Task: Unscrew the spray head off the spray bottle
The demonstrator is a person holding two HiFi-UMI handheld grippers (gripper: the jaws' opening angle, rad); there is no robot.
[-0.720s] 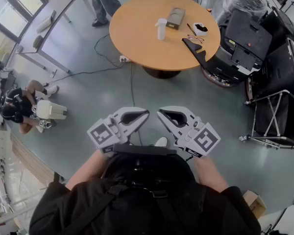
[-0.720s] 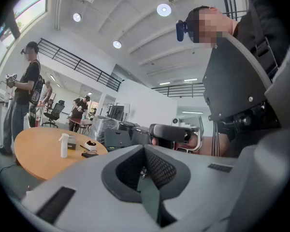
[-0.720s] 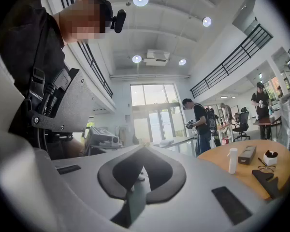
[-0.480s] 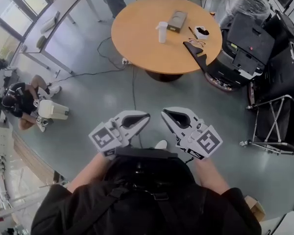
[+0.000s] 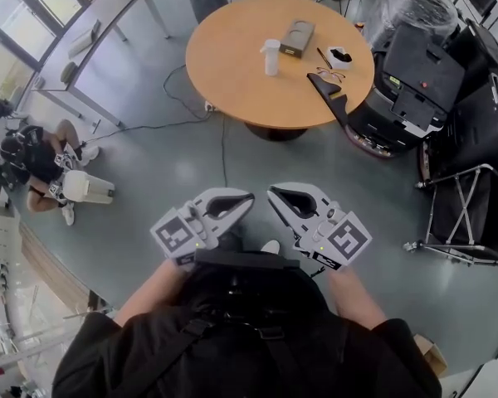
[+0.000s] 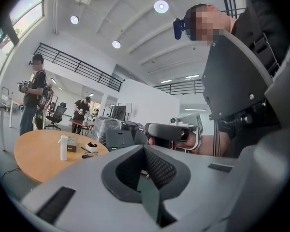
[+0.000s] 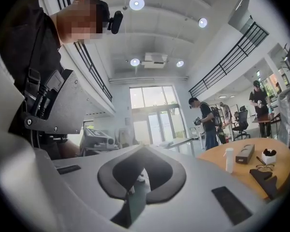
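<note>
Left claw (image 5: 249,197) and right claw (image 5: 270,191), each pressed together empty, hang over floor (image 5: 174,172), table (image 5: 232,65) well apart.

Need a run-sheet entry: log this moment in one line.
left gripper: shut, empty | right gripper: shut, empty | spray bottle: upright on table, untouched

Wood table (image 5: 232,65) smooth, matt; plastic bottle (image 5: 270,57); glossy floor (image 5: 149,172)

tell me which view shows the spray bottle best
The head view: the spray bottle stands whole and unblocked on the round table. Both gripper views show it too, side-on but small and far off.
</note>
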